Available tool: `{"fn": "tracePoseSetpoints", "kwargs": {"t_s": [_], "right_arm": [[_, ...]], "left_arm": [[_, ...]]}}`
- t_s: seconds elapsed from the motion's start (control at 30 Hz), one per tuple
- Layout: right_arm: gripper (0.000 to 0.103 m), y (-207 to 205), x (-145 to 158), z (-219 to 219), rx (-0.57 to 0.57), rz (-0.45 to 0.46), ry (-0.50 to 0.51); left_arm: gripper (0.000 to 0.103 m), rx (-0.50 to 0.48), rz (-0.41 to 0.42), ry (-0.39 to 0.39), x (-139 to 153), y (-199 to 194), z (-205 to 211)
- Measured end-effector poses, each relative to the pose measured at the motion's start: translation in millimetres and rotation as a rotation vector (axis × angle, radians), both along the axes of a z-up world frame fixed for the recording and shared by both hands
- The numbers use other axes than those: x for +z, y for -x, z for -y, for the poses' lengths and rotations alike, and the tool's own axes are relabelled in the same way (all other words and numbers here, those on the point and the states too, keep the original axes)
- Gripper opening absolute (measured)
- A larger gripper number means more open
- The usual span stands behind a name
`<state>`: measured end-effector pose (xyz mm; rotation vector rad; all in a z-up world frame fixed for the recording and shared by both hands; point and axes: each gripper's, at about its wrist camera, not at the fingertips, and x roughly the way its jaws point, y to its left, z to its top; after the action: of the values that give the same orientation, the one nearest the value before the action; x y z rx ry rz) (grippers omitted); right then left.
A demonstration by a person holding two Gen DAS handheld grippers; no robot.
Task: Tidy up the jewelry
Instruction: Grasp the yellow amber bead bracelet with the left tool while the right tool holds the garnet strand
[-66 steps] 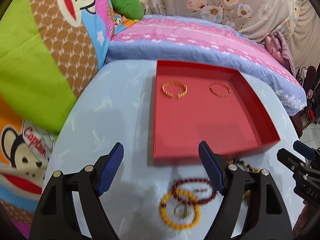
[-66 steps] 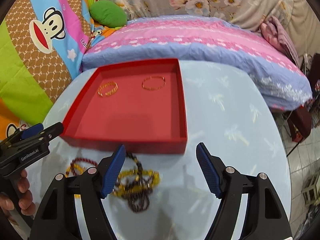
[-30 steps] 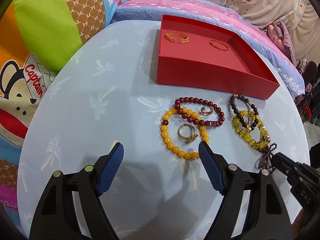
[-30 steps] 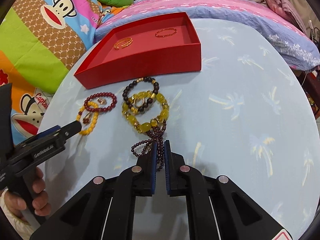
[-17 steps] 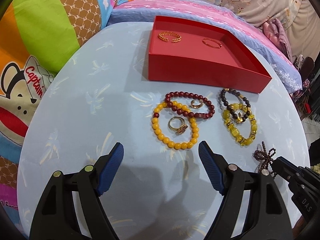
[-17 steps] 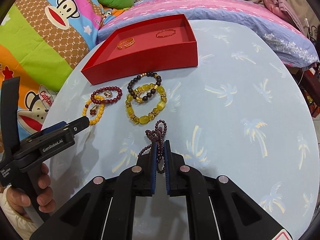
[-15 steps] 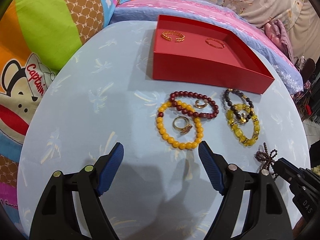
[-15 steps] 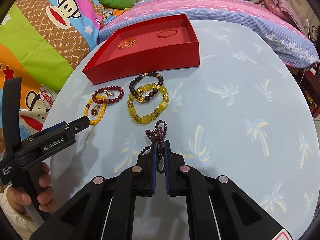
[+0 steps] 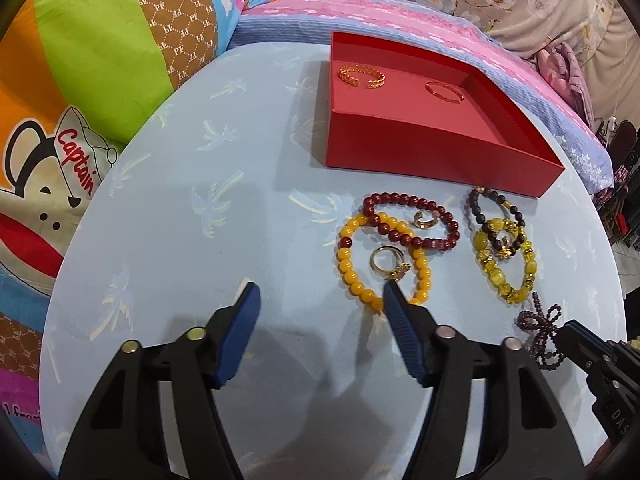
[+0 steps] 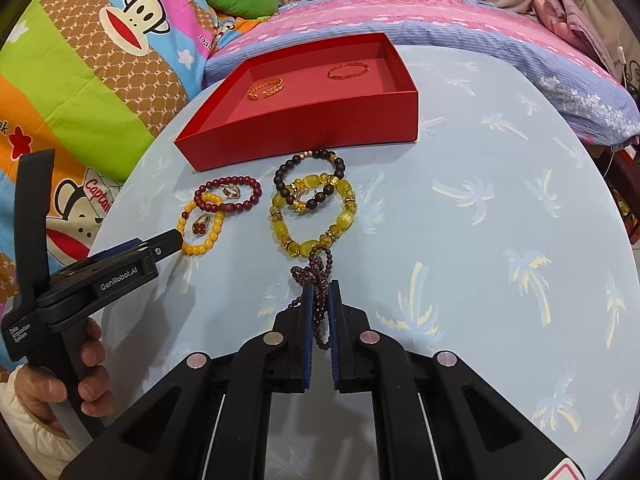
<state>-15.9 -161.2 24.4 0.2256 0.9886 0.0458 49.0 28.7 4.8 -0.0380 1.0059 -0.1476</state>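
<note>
Bangles (image 9: 362,75) lie in the red tray (image 9: 420,156); beaded bracelets (image 9: 382,256) remain on the tabletop (image 9: 180,208). Right gripper (image 10: 319,300) pinches the dark bead strand (image 10: 316,268); left gripper (image 9: 320,320) gapes empty.

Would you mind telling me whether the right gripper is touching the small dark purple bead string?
Touching: the right wrist view shows the right gripper shut on the dark purple bead string, beads pinched between its pads.

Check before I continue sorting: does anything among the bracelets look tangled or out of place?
Yes: the dark red bead bracelet overlaps the orange bead bracelet, and the black bead bracelet lies across the yellow glass bead bracelet.
</note>
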Motion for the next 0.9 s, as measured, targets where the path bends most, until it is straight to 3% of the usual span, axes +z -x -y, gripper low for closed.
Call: {"fn": "tracePoseSetpoints", "kwargs": {"t_s": [0.13,0.2,0.33,0.37,0.77,0.9], "right_arm": [[0.007,-4.1,-0.5,-0.5,0.001,-0.002,-0.004],[0.007,-6.5,-1.1,-1.9,0.005,-0.004,-0.005],[0.007,-8.8,1.0,-4.3,0.012,0.000,-0.005],[0.007,-8.7,2.0,-4.2,0.012,0.002,-0.006],[0.001,-7.9,23.3,-2.8,0.011,0.056,-0.014],[0.001,-9.2,15.9,-0.5,0.006,0.026,-0.022]], "left_arm": [[0.054,-0.007,0.005,0.006,-3.2,-4.9,2.6],[0.047,-0.021,0.021,-0.022,-4.1,-5.6,8.0],[0.012,-0.068,0.010,0.016,-2.1,-6.0,11.3],[0.010,-0.079,-0.001,0.043,-1.8,-5.8,10.6],[0.007,-0.118,0.044,0.089,33.3,14.6,13.7],[0.007,-0.127,0.058,0.100,43.4,18.6,13.6]]}}
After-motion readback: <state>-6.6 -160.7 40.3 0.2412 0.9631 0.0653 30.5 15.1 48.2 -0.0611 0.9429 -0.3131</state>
